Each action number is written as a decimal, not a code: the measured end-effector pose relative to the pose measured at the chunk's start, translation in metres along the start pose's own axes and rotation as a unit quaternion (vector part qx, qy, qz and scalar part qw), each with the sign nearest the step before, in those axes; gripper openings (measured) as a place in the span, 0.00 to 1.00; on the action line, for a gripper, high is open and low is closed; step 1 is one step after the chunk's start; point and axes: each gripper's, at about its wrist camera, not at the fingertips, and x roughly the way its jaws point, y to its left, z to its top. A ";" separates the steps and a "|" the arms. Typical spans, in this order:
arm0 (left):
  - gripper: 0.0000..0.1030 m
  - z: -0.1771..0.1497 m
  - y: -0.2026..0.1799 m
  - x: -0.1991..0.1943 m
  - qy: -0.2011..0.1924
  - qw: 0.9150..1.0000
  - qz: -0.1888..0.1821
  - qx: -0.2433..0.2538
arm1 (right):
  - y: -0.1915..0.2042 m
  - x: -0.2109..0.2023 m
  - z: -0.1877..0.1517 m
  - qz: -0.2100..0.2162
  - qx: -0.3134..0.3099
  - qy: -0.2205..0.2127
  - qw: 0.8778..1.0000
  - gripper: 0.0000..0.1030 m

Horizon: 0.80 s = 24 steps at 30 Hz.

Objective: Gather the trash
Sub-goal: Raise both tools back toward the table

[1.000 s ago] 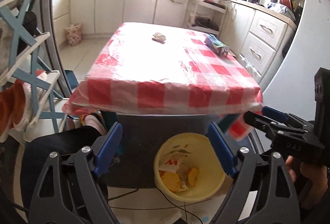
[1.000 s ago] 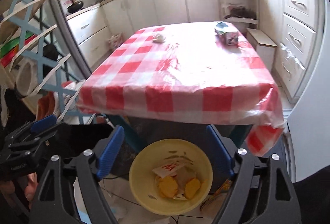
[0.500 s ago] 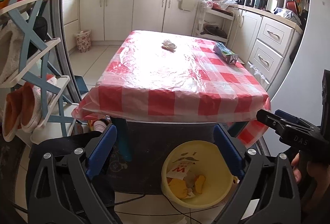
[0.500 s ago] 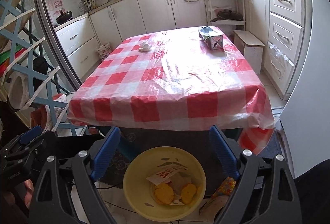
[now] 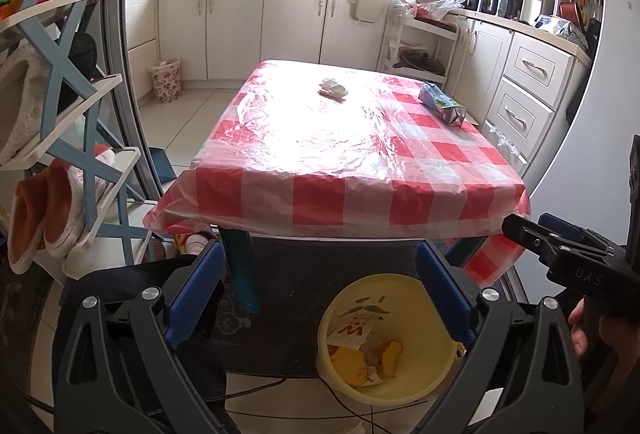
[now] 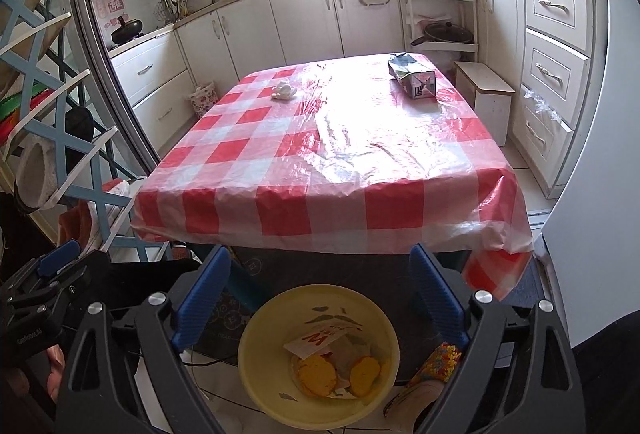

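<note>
left wrist view: aimed forward and down over yellow bin (image 5: 386,334), table (image 5: 344,162) beyond
right wrist view: same aim, set further right
shared: bin, table, cabinets (image 6: 304,22), the other gripper seen at each edge

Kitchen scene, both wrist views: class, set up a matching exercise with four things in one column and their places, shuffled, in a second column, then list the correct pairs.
Things:
1. crumpled tissue
2. carton
3. yellow bin
4. floral basket

Places:
A. on the floor in front of the table, holding peels and a wrapper
B. lying on its side near the table's far right corner
C. on the floor by the far cabinets
D. on the tablecloth toward the table's far left

Pairs: 1-D, 2-B, 3-A, 4-C
</note>
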 end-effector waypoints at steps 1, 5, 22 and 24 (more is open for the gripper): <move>0.90 0.000 0.000 0.000 -0.001 1.000 0.001 0.000 | 0.000 0.000 0.000 0.000 0.001 0.001 1.000 0.85; 0.90 0.000 0.000 0.000 -0.001 1.000 0.001 0.000 | 0.000 0.000 0.000 0.000 -0.001 0.000 1.000 0.85; 0.91 0.009 0.013 0.007 -0.001 1.000 0.004 -0.020 | -0.021 0.009 0.037 0.011 0.022 -0.016 1.000 0.85; 0.91 0.015 0.015 0.013 0.003 1.000 0.006 -0.023 | -0.031 0.016 0.058 0.003 0.023 -0.021 1.000 0.85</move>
